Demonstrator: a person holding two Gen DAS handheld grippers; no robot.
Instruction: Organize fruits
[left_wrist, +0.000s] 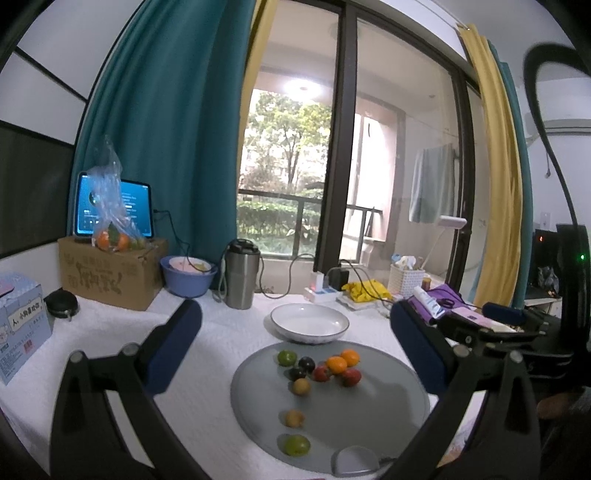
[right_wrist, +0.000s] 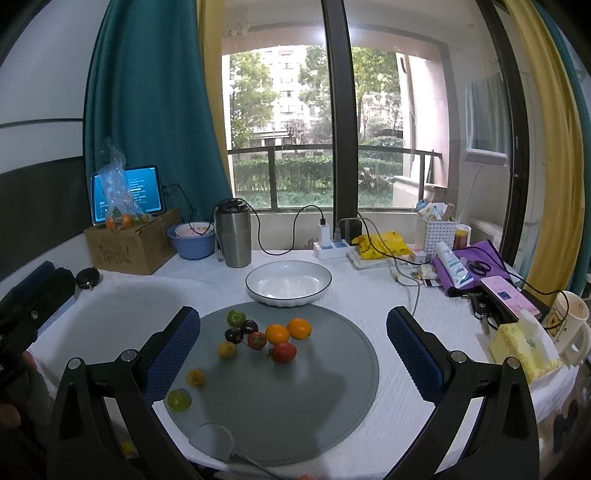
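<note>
Several small fruits lie on a round grey mat (left_wrist: 388, 417) (right_wrist: 332, 387): two oranges (left_wrist: 341, 362) (right_wrist: 288, 331), red ones (right_wrist: 283, 351), dark ones (right_wrist: 249, 326), yellow ones (right_wrist: 194, 377) and green ones (left_wrist: 295, 445) (right_wrist: 179, 399). An empty white plate (left_wrist: 309, 323) (right_wrist: 288, 283) stands just behind the mat. My left gripper (left_wrist: 295, 347) is open and empty, held above the mat. My right gripper (right_wrist: 291, 343) is open and empty, also above the mat; it shows at the right of the left wrist view.
Behind stand a steel tumbler (right_wrist: 233, 234), a blue bowl (right_wrist: 192, 242), a cardboard box (right_wrist: 129, 245) with a bag of fruit and a tablet. A power strip (right_wrist: 332, 245), white basket, purple cloth, phone, tissues and mug (right_wrist: 570, 325) crowd the right side.
</note>
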